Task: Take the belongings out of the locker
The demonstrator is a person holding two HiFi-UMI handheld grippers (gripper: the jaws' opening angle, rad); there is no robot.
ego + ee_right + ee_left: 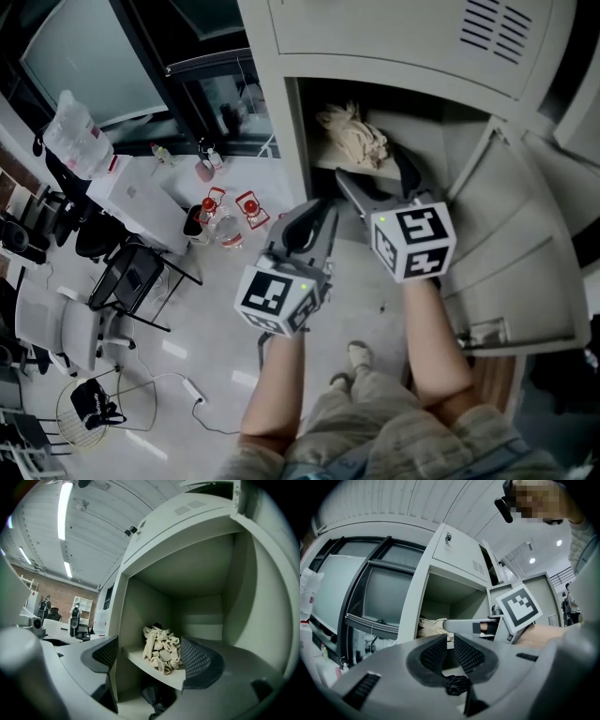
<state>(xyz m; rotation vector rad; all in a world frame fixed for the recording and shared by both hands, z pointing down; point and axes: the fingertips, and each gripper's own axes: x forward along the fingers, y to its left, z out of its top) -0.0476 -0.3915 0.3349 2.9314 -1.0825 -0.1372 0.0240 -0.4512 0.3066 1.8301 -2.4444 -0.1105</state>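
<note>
Your L gripper (319, 217) is just outside the locker (375, 37), left of its opening. Jaws all but together, nothing between. Your R gripper (375, 178) is at the opening, jaws spread wide, empty, aimed at the shelf (136, 658). Cream crumpled cloth bundle (161, 648) lies on that shelf inside the locker, seen between R jaws, not touched. Under the shelf there's smth dark (157, 698), can't tell what. Locker door (511, 253) stands open at right.

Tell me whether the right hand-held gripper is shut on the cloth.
No, the right hand-held gripper has its jaws wide apart, and the cloth lies unclamped on the shelf.
</note>
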